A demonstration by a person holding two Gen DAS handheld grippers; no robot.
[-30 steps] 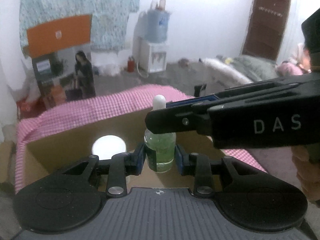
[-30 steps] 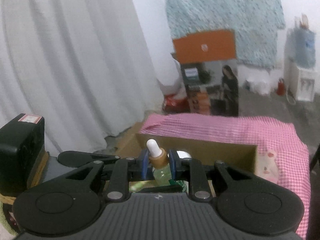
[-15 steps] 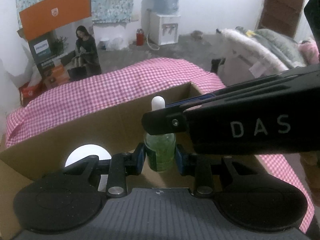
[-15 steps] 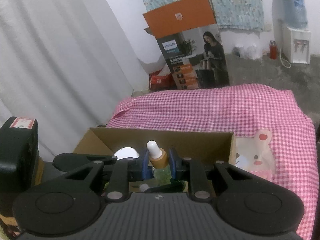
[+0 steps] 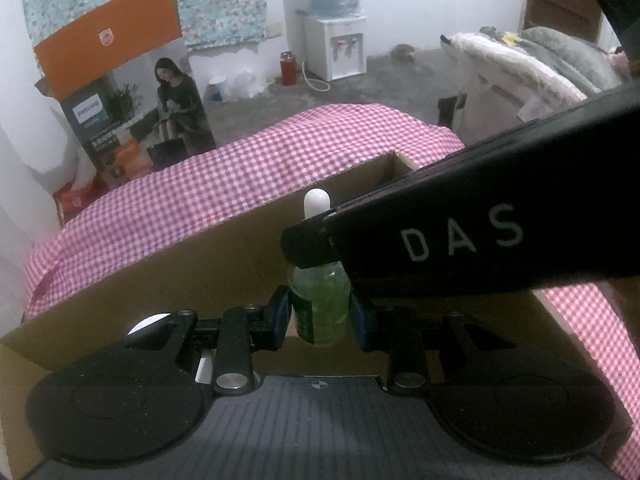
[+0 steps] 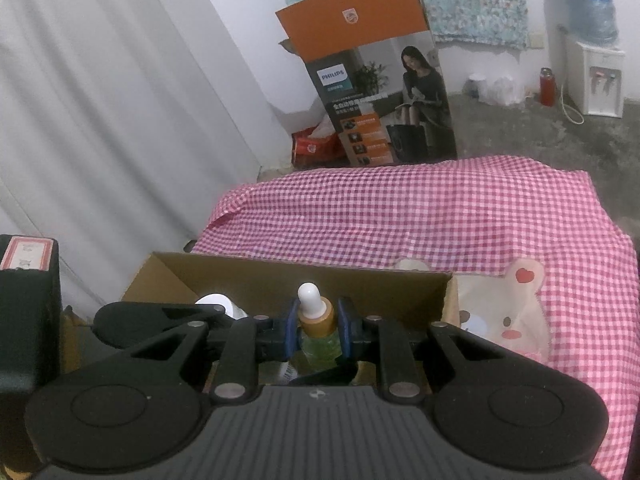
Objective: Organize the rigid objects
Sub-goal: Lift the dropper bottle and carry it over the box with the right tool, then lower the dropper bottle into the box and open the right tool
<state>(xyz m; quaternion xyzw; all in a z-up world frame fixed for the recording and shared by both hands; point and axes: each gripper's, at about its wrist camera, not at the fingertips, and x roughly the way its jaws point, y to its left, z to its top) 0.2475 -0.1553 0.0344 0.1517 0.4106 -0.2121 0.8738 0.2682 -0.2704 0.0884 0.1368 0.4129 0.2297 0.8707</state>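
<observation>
- Your left gripper point(image 5: 319, 316) is clamped on the green glass body of the dropper bottle point(image 5: 319, 304); the blue pads press both its sides.
- Your right gripper point(image 6: 317, 330) pinches the same bottle higher up, at its tan collar just under the white bulb.
- The bottle stands upright between both pairs of jaws, its white bulb above them.
- In the left wrist view, the right gripper crosses in from the right, its black finger lying across the bottle's neck.
- Just beyond and below both jaws is an open cardboard box point(image 5: 240, 252); the bottle hangs over its inside.
- To the left of your jaws, inside the box, lies a white round object point(image 6: 214, 303), partly hidden; what it is you cannot tell.
- Beyond the box, the pink checked cloth point(image 6: 400, 216) spreads away from the jaws.
</observation>
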